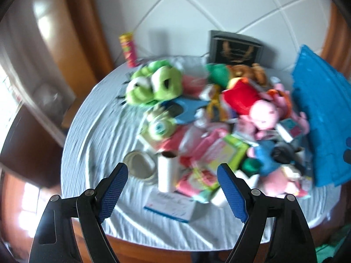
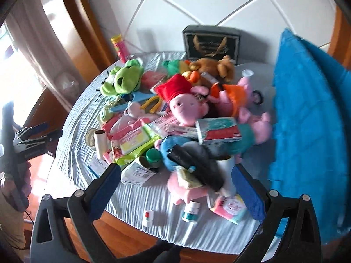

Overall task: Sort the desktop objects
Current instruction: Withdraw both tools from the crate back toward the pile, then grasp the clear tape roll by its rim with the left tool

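Between the spread fingers of the left gripper (image 1: 172, 188), nothing is held; a white paper roll (image 1: 166, 172) is seen just beyond them in the toy pile (image 1: 219, 118). Ahead of the right gripper (image 2: 176, 189), likewise released and empty, a pink plush pig (image 2: 186, 191) and a small white bottle (image 2: 190, 212) are seen on the striped tablecloth (image 2: 140, 199).

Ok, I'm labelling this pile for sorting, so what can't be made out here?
- Left wrist view: motion blur smears the whole pile; the flat box's print is unreadable.
- Right wrist view: the black object is blurred and can't be identified.
- Blue cloth hides the table's right side.
- Small bottle label is too small.
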The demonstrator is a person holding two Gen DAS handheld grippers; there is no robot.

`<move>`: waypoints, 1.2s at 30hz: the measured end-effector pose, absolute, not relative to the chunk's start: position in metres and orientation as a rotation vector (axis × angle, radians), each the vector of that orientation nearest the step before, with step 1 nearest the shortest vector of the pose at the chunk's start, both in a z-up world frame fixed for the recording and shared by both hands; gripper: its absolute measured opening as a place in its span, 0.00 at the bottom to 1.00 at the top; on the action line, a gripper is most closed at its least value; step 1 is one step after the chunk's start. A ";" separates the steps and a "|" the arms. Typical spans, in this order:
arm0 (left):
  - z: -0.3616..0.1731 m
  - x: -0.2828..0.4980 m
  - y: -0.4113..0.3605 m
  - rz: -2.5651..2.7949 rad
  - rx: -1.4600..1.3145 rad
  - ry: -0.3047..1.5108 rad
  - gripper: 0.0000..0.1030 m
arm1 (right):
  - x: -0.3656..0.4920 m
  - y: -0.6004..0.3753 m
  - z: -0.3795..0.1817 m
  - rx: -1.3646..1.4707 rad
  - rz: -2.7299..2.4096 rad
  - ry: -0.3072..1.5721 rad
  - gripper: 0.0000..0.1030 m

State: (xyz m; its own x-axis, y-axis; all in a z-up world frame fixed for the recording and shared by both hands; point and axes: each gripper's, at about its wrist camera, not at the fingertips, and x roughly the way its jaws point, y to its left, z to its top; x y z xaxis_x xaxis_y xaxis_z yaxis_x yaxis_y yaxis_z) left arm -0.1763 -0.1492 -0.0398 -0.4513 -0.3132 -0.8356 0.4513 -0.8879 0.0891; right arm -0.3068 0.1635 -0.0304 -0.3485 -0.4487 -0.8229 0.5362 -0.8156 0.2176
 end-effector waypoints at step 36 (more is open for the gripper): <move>-0.218 -0.196 -0.300 -2.361 1.564 0.303 0.81 | -0.272 -0.047 -0.163 1.525 -2.191 -0.055 0.77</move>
